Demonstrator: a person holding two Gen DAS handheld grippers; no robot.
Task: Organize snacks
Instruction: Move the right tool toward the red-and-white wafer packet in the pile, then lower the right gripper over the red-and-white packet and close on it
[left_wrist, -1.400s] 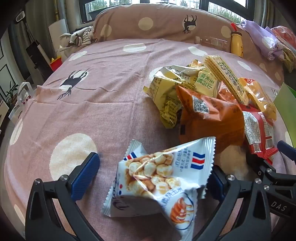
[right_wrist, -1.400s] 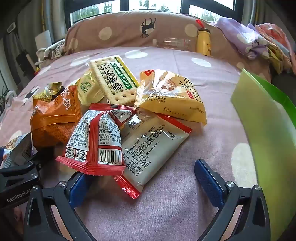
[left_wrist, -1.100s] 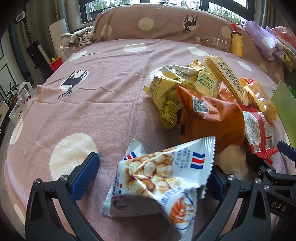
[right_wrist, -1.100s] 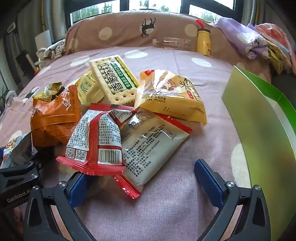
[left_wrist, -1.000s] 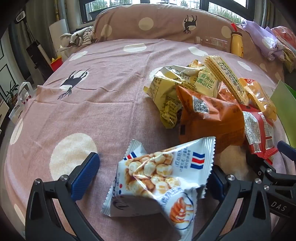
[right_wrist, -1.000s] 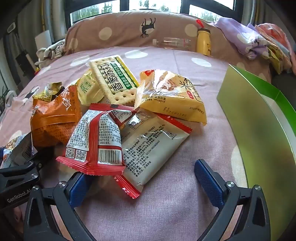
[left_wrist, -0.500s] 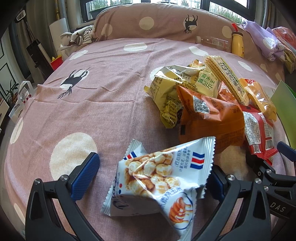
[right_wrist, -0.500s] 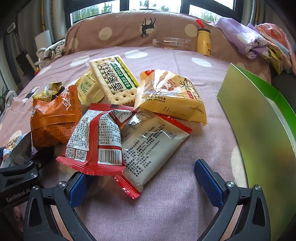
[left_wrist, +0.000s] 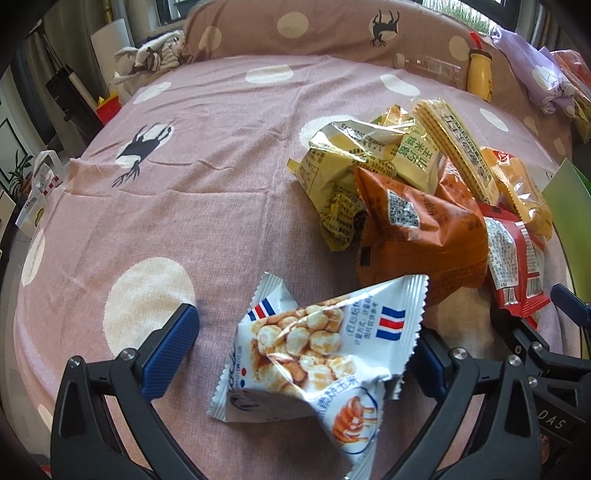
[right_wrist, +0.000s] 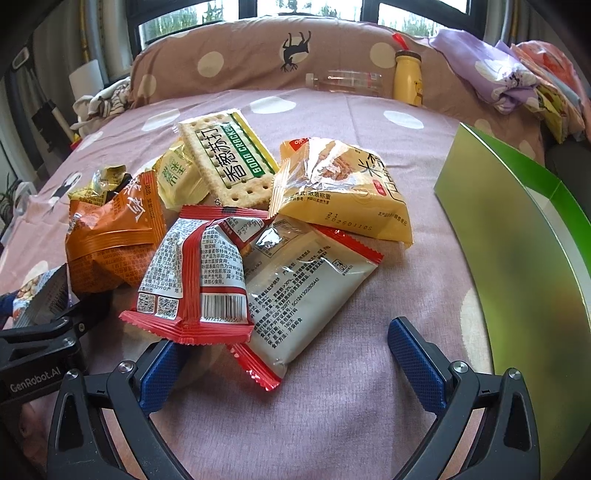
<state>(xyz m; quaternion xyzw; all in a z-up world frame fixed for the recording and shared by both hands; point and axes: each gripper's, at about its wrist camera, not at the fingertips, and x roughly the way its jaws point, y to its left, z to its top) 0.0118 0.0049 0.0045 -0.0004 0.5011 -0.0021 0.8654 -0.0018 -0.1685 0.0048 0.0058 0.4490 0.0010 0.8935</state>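
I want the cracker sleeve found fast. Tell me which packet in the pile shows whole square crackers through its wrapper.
The green-striped soda cracker packet, propped at the back of the pile. The other packets are puffy pillow bags.

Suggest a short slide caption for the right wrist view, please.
Open right gripper hovers before a pile of snack packets beside a green box.

A white popcorn packet (left_wrist: 317, 354) lies crumpled, just apart from the snack pile (right_wrist: 236, 229). The pile's orange, red, yellow packets overlap beside a green box (right_wrist: 517, 236).
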